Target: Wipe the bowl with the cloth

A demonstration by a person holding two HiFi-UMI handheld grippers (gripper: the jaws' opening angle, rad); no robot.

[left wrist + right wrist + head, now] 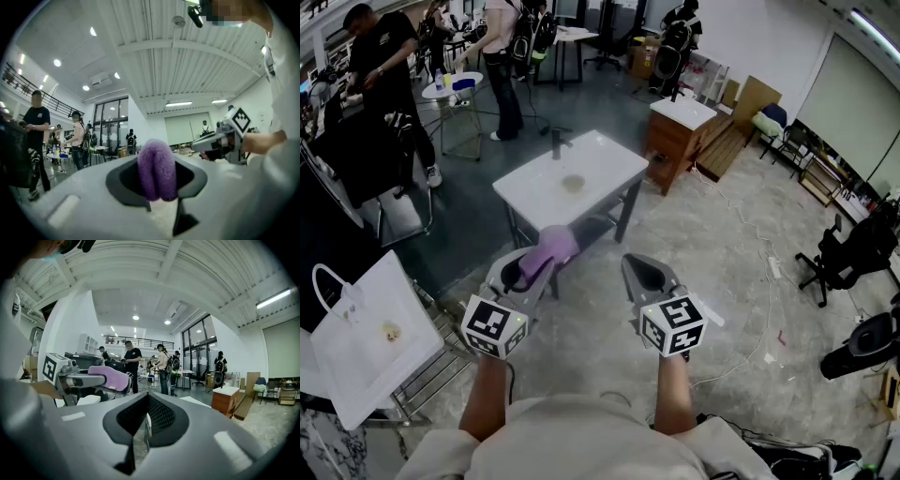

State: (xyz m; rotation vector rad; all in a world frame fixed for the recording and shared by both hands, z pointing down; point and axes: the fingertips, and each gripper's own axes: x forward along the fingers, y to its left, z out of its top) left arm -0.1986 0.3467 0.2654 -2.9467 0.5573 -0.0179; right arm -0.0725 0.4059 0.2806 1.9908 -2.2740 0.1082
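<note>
My left gripper (536, 266) is shut on a folded purple cloth (551, 246), which bulges out between its jaws in the left gripper view (157, 169). My right gripper (643, 268) is shut with nothing in it, level with the left one and a short way to its right. Both are held in the air above the floor, short of a white table (600, 157). On that table sits a small pale bowl (573, 184). The right gripper view shows its own shut jaws (146, 420) and the cloth (111, 377) off to the left.
A black faucet-like post (555, 142) stands at the table's far side. A white bag (366, 337) on a wire rack is at my left. A wooden cabinet (675, 141) stands beyond the table, office chairs (848, 253) at right, people (384, 66) at the back.
</note>
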